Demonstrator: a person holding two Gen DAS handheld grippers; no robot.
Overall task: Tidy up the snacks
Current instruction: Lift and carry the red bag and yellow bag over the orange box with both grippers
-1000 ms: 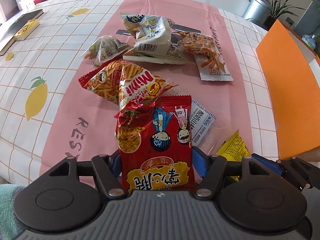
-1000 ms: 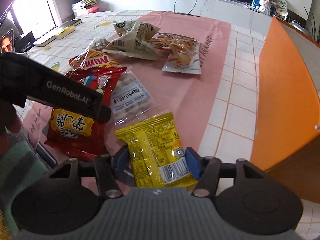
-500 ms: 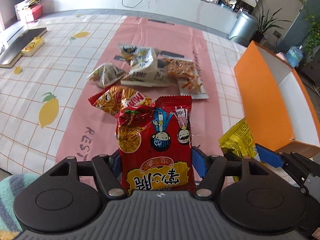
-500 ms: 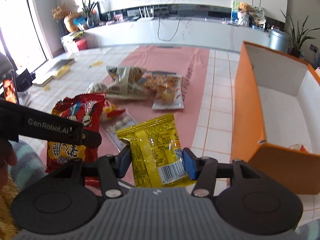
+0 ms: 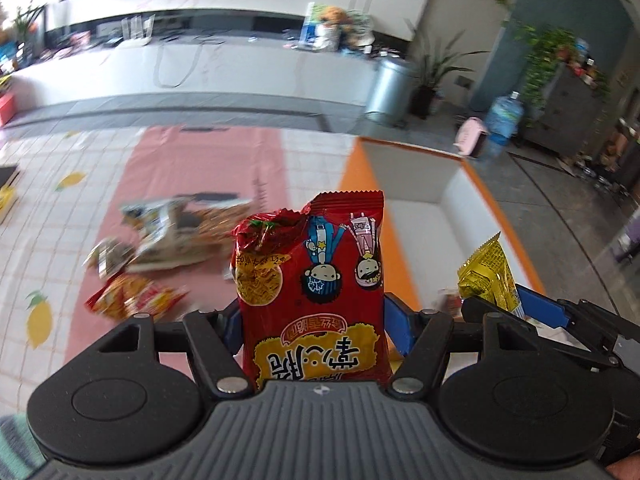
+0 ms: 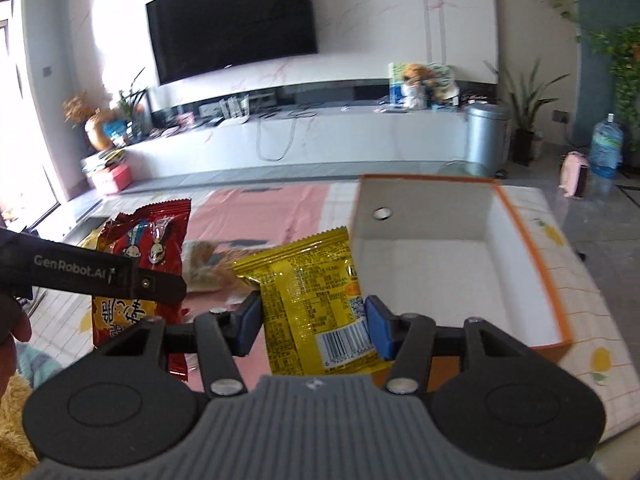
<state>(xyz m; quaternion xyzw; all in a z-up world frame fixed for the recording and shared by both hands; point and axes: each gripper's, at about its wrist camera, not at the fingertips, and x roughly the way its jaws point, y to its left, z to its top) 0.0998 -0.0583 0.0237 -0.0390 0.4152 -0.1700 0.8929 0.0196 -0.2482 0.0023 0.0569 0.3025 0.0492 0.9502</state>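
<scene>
Both packets are now riding clear of the surface, where a second ago they were lying on its pink runner. The left gripper is clamping the red snack packet upright, and the right gripper is clamping the yellow snack packet. Ahead and to the right, the orange box is showing its white inside, which looks nearly empty, so the carry to the box seems to be under way. Far left on the runner, the remaining snacks are waiting in a loose heap, so sorting is far from finished. Beyond the lemon-print cloth, a long white TV bench, a wall television, a metal bin and potted plants are filling the room.
</scene>
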